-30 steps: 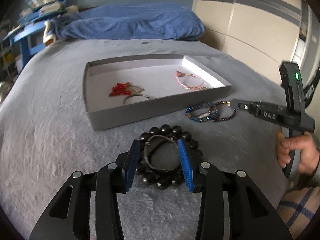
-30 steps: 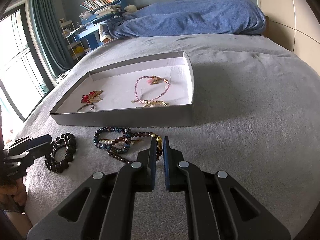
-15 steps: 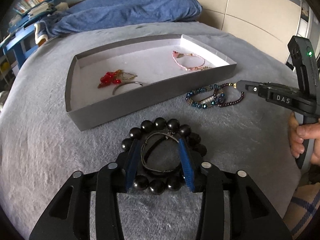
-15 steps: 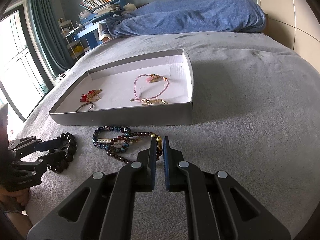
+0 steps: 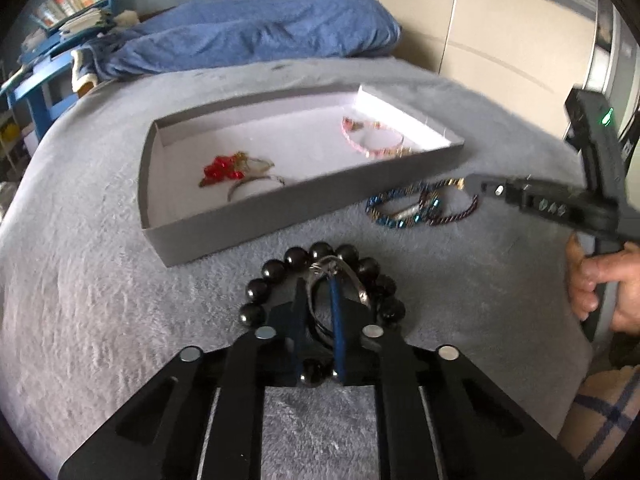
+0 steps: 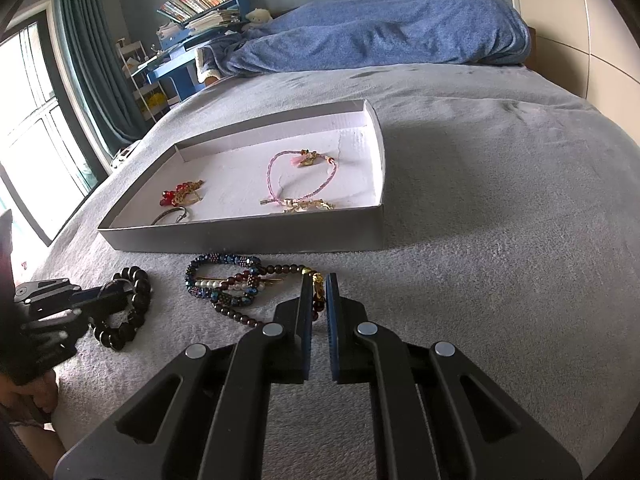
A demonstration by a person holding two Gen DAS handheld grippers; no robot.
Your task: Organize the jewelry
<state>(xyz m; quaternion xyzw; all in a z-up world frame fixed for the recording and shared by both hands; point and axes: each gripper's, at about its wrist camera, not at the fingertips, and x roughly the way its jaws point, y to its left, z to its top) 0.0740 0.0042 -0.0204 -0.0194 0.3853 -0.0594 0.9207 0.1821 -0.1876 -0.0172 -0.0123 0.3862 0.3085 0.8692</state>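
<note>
On a grey plush bed [image 6: 500, 184], a jewelry sort is at the pick-up step. At the left, the left gripper [image 5: 318, 300] is clamped narrow on a thin wire bangle [image 5: 340, 276] that lies inside a black bead bracelet [image 5: 296, 258], and a near bead of that bracelet sits between the pads too; both pieces rest on the bed just in front of the grey tray [image 6: 240, 238]. Inside the tray lie a red bead cluster [image 6: 180, 192] with a thin bangle at the left end and a pink cord bracelet [image 6: 300, 176] toward the right. Right of the black beads, near the tray's front wall, sits a tangle of blue, pearl and dark red bead bracelets [image 6: 236, 284]. The right gripper [image 6: 319, 292] is nearly closed, its tips at the gold-ended dark red strand; whether it pinches that strand cannot be told. Judged from this, the next move calls for lifting the left catch clear of the bed, over the tray wall, and setting it down in the open floor between the pieces already there. Small white lettering on the right gripper's body is too blurred to read.
</note>
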